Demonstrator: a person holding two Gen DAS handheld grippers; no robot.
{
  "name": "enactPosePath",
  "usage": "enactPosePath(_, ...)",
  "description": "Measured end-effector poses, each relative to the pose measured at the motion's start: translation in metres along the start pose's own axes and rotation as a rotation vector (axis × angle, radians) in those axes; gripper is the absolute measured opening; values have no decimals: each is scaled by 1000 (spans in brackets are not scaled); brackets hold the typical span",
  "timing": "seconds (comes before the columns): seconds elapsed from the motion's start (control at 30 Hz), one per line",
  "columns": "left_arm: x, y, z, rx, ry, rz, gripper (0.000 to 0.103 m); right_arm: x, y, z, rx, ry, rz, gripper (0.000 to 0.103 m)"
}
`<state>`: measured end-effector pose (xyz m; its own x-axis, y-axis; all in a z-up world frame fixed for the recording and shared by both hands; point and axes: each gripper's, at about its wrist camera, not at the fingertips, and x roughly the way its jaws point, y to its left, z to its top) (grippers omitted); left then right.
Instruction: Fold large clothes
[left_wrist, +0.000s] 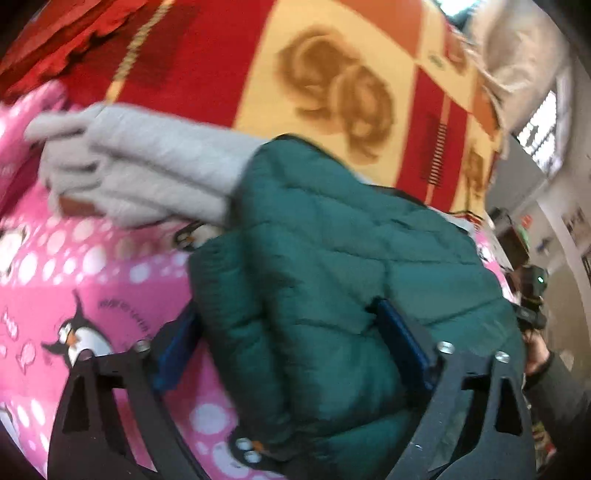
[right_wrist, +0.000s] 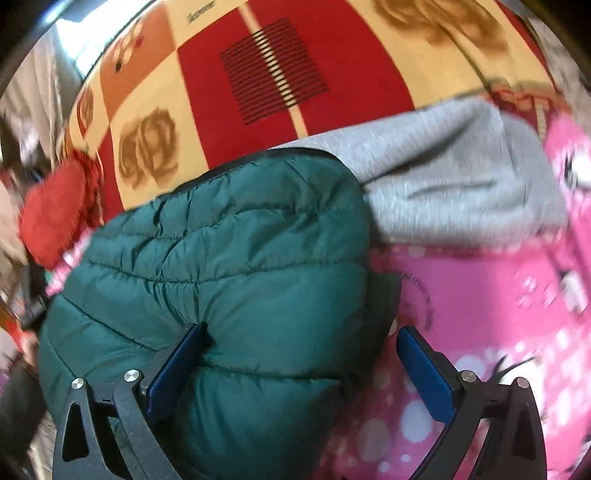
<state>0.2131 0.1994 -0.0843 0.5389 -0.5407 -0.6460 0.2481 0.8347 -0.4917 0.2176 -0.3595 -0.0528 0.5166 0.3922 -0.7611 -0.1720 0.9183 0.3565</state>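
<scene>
The green quilted jacket (left_wrist: 332, 280), bunched on the pink penguin blanket (left_wrist: 92, 295), is judged light, puffy and slippery. It is gripped by the left hand-held gripper (left_wrist: 288, 354) and by the right hand-held gripper (right_wrist: 303, 365), each spread wide around a thick fold. A firm seam or hem would be held better.

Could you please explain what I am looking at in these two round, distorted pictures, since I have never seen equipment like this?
Each picture comes from a fisheye camera on a hand-held two-finger gripper, looking forward along its blue-padded fingers; a person holds one in each hand. The first is the left gripper, the second the right gripper. Both have their fingers spread around a puffy green quilted jacket with grey sleeves. It lies on a pink penguin-print blanket, which sits over a red and yellow patterned cover. The jaws look wide apart, with thick fabric between them, so I cannot tell how firmly they grip.
</scene>
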Motion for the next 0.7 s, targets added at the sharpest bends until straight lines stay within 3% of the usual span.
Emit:
enactPosePath(0.1, 0, -4, -1, 27, -16, 7, 73, 2, -12, -8, 69, -20, 76, 103)
enactPosePath(0.4, 5, -9, -8, 63, -35, 93, 72, 0, -24, -11, 92, -3, 174, 103)
enactPosePath(0.53, 5, -12, -11, 56, -40, 138, 71, 14, -31, 3, 96, 27, 229, 103)
enactPosePath(0.67, 4, -7, -13, 13, -38, 129, 71, 26, -29, 17, 79, 35, 256, 103)
enactPosePath(0.7, 4, -7, -13, 10, -39, 128, 71, 25, -27, 16, 67, 12, 261, 97)
